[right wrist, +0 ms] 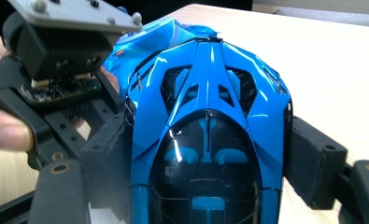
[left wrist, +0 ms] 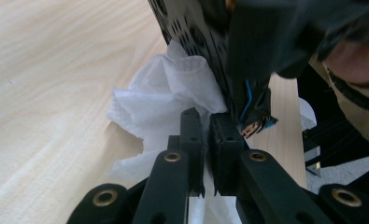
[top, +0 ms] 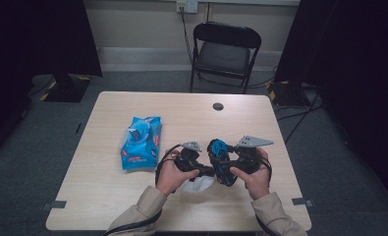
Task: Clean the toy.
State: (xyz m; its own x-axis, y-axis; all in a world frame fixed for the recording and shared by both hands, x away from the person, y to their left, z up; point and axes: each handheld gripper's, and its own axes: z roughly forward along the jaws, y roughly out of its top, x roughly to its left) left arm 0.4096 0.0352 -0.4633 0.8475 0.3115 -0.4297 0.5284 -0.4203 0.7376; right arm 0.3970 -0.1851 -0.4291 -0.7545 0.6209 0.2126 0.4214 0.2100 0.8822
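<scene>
1. The right gripper (top: 231, 169) is clamped across the flanks of a blue toy car (right wrist: 205, 135), its pads pressed on both sides, holding the car above the near middle of the tabletop (top: 108, 191), tipped on its side.
2. The left gripper (left wrist: 209, 140) has its jaws together on a crumpled white wipe (left wrist: 163, 98); in the left gripper view the tissue is pinched between the pads and bunches out ahead of them, right against the car's dark underside (left wrist: 196, 32).
3. In the high view the wipe (top: 197, 185) hangs below the two grippers, just over the wood.
4. A blue pack of wet wipes (top: 141, 142) lies to the left on the tabletop, well clear of the hands, its flap apparently lifted.
5. The step in hand looks like wiping the car clean, with the cloth brought up to its underside.
6. The next move calls for rubbing the wipe along the surface while the right gripper keeps the car steady; the pinch on the thin tissue must hold, or the wipe could slip out.
</scene>
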